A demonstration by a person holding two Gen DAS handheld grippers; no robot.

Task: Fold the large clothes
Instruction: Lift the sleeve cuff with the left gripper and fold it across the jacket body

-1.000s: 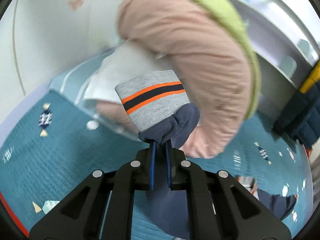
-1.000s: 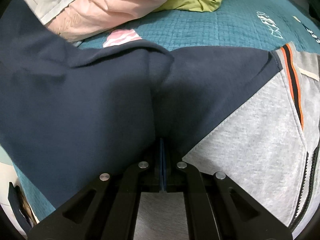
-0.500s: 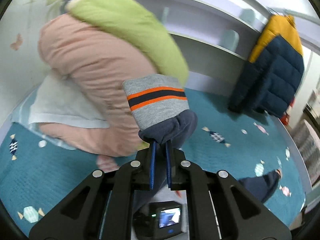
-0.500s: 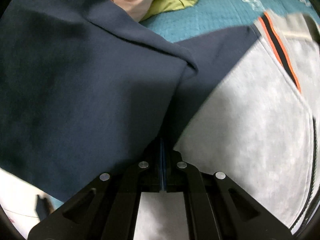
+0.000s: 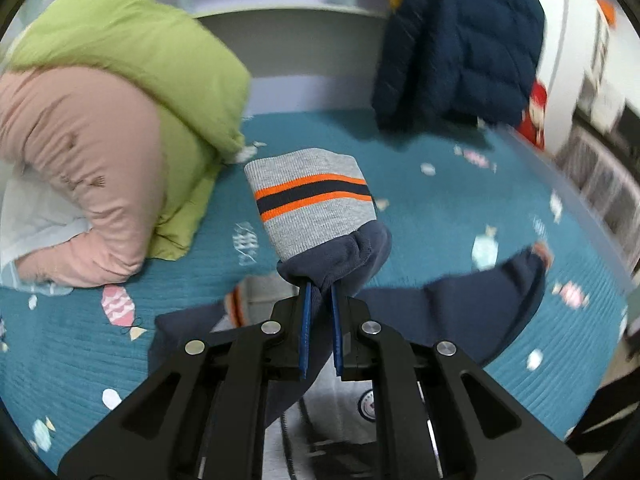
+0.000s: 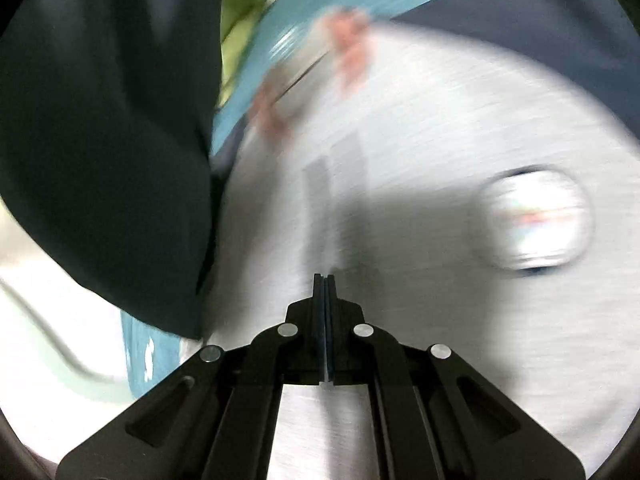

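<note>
My left gripper (image 5: 320,300) is nearly closed, pinching the navy fabric of the sweatshirt's sleeve (image 5: 336,256), whose grey cuff (image 5: 312,196) with orange and navy stripes stands up at 12 o'clock. The rest of the sweatshirt (image 5: 460,312) lies on the teal blanket (image 5: 440,208) below. A second ago the pink quilt (image 5: 80,168) filled the left view; now it sits at 9 o'clock with the green quilt (image 5: 140,60) at 10, and a navy puffer jacket (image 5: 460,48) has appeared at 1. My right gripper (image 6: 324,280) is fully closed; earlier fabric lay over its tips, now they look bare, though blur leaves me unsure.
</note>
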